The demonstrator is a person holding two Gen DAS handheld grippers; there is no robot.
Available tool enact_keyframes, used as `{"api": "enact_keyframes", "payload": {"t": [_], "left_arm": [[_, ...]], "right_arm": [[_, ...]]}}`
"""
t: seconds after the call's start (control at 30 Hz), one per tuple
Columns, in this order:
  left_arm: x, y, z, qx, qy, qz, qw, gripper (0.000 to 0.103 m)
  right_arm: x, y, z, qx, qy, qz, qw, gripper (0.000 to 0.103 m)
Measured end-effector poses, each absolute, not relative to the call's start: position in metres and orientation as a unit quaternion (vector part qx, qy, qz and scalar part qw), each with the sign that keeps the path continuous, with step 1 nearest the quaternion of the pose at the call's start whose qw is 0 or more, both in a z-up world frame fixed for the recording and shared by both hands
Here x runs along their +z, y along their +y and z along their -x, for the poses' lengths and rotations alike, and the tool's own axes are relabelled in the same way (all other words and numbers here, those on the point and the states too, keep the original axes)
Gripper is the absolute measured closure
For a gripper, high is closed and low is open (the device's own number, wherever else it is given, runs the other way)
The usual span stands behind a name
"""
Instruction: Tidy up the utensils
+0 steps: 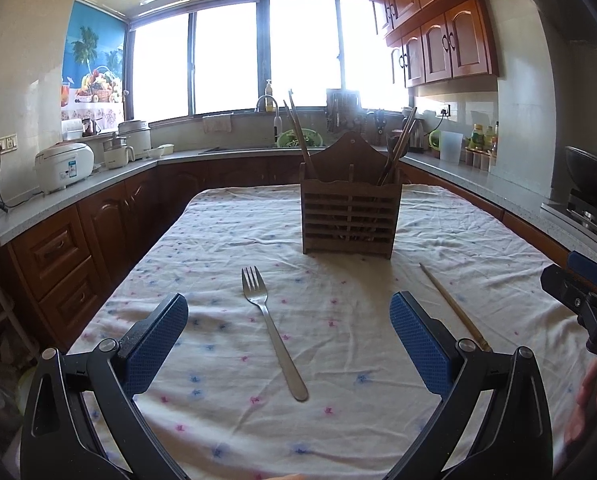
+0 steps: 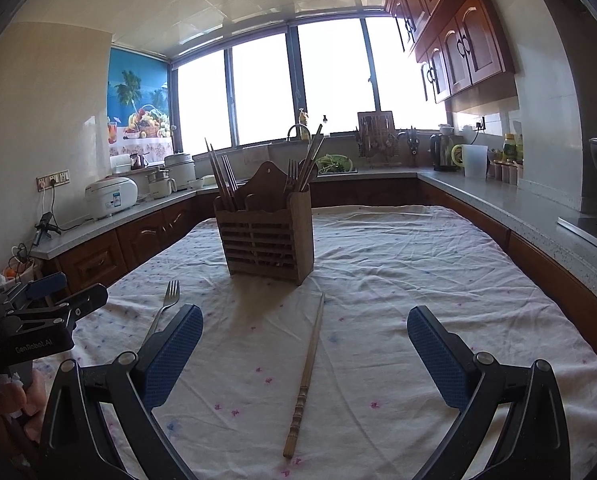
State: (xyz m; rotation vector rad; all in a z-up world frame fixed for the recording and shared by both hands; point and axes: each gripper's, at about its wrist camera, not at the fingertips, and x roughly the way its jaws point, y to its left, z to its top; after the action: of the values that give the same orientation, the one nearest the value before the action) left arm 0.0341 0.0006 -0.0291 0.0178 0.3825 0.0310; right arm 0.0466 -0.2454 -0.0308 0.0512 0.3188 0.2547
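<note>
Two claws, both wide open, holding nothing. Left claw hangs over fork; fork lies flat on flowery cloth between its blue pads. Right claw hangs over wooden chopstick, also flat between pads. Wooden holder stands straight ahead, past both, with chopsticks inside.

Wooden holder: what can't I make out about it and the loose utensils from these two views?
- Wooden holder: lower ends of its contents, both views, hidden behind slats.
- Chopstick: near end, left wrist view, hidden by the left gripper finger.
- Fork: handle, right wrist view, behind the right gripper finger.
</note>
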Motion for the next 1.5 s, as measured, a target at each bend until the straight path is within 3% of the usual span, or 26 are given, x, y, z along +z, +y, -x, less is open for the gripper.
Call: {"api": "enact_keyframes", "payload": {"t": [1.5], "left_arm": [[-0.0255,0.0007,-0.0303,0.025,0.179,-0.018,0.983,0.000]], "right_arm": [[-0.0298,-0.2403,-0.0470,0.141,0.154,-0.019,0.978,0.000]]}}
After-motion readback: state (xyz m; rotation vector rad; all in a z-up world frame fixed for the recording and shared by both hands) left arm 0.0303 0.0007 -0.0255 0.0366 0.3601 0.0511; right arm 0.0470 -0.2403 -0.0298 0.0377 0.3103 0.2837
